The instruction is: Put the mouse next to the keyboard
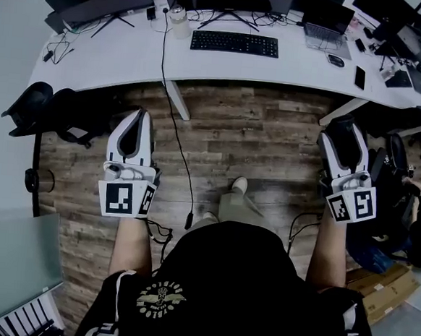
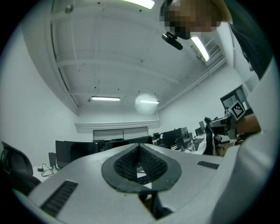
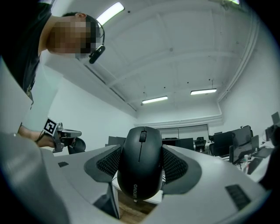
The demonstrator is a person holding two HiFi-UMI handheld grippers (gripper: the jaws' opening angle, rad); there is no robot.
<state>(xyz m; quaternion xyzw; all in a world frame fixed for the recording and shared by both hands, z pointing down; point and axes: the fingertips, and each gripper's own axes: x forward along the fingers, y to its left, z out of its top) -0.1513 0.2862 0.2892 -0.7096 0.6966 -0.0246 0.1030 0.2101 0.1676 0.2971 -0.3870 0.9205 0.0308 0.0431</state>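
Right gripper (image 1: 342,132) is clamped on its cargo and the left gripper (image 1: 136,118) is pinched closed on nothing, both hanging over the wood floor (image 1: 235,129), well short of the white desk (image 1: 132,56) where the black keyboard (image 1: 235,43) sits. The mouse (image 3: 141,168) is squeezed between the right jaws, so I'd call this the carry step. Next up is a reach forward over the desk edge and a gentle set-down just beside the keyboard, probably at its right end.

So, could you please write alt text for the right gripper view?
A black mouse sits gripped between the two grey jaws of the right gripper, its scroll wheel facing the camera. Behind it are office monitors and ceiling lights.
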